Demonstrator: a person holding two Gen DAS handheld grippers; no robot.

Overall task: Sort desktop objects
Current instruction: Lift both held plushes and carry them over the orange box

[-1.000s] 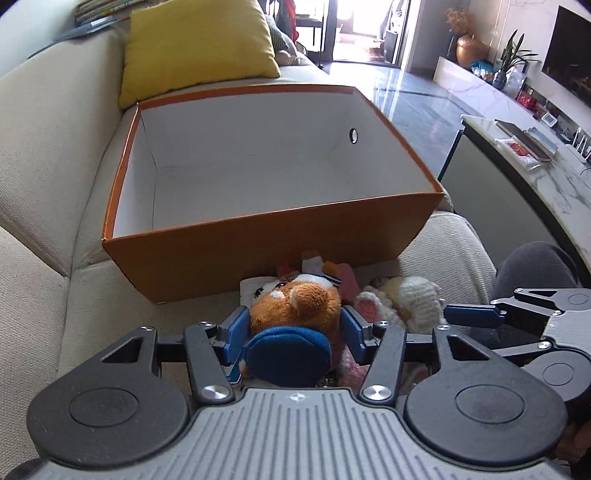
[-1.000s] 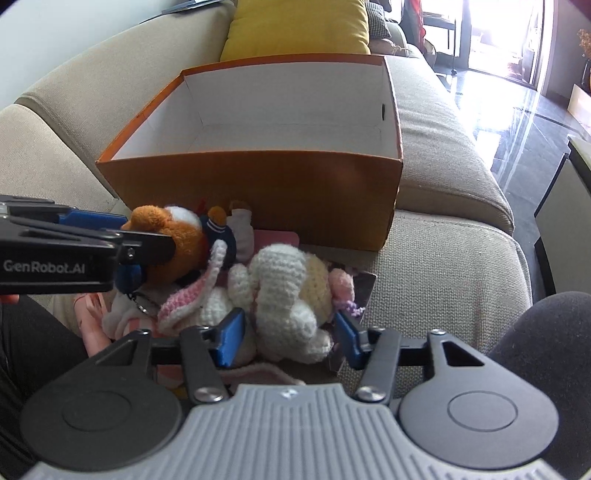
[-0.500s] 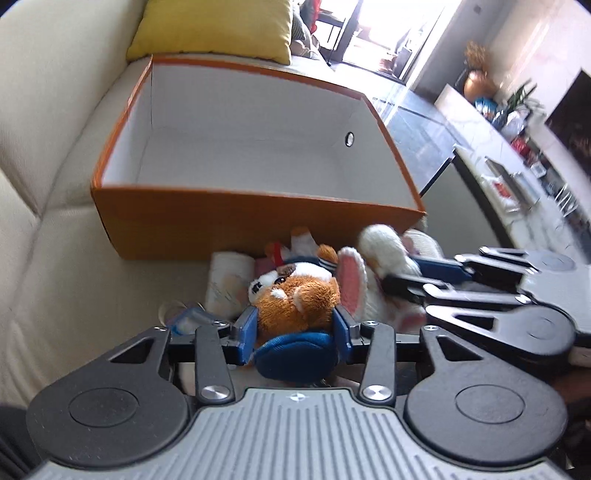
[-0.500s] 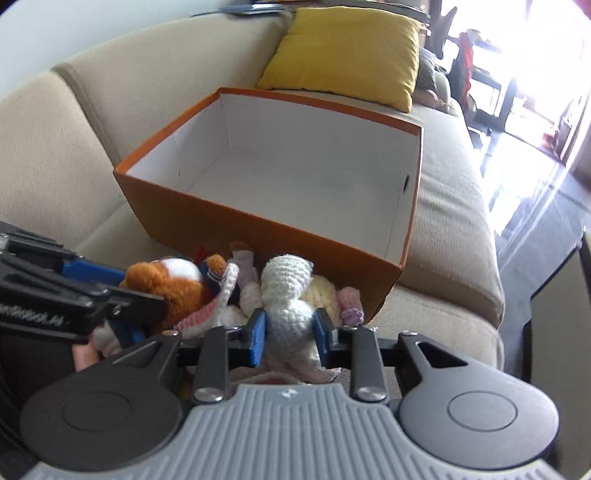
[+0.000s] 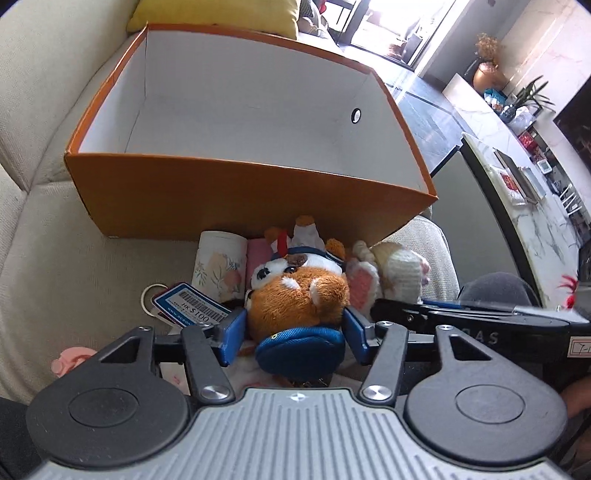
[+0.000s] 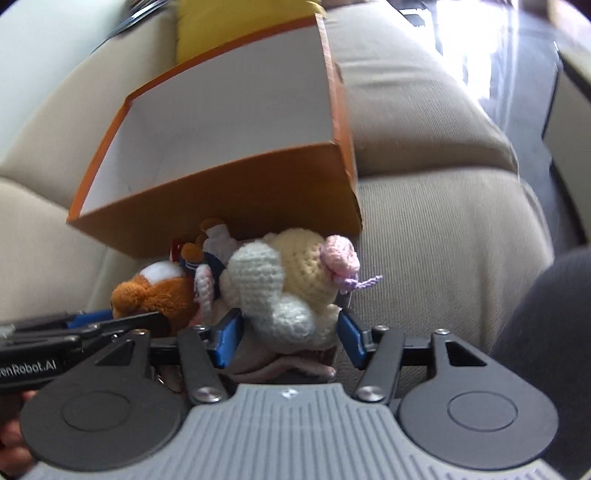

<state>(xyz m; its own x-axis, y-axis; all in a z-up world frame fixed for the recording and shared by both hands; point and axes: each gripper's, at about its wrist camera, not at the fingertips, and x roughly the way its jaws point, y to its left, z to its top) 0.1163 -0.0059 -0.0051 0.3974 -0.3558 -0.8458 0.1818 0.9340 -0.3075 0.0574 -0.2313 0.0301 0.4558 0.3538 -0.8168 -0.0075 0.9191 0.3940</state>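
Note:
An orange box (image 5: 240, 192) with a white inside stands open on a beige sofa. In front of it lies an orange and white plush animal (image 5: 299, 291) over a blue pouch (image 5: 301, 352). My left gripper (image 5: 293, 332) straddles the plush; its jaws are opening and the blue pads stand just off its sides. Right of the plush lies a cream and white crochet toy (image 6: 291, 280), with its pink ear (image 5: 360, 284) showing in the left wrist view. My right gripper (image 6: 290, 338) straddles the toy, jaws opening, pads beside it. The right wrist view is blurred.
A blue price tag (image 5: 192, 308), a white floral pack (image 5: 219, 264) and a pink item (image 5: 70, 363) lie on the seat at the left. A yellow cushion (image 5: 214, 13) sits behind the box. A marble-topped table (image 5: 535, 206) and a person's dark knee (image 6: 546, 332) are at the right.
Both grippers squeezed their toys half a second ago and have since spread apart. Both wrists have rolled. The right gripper has shifted, so the box now looks tilted and nearer.

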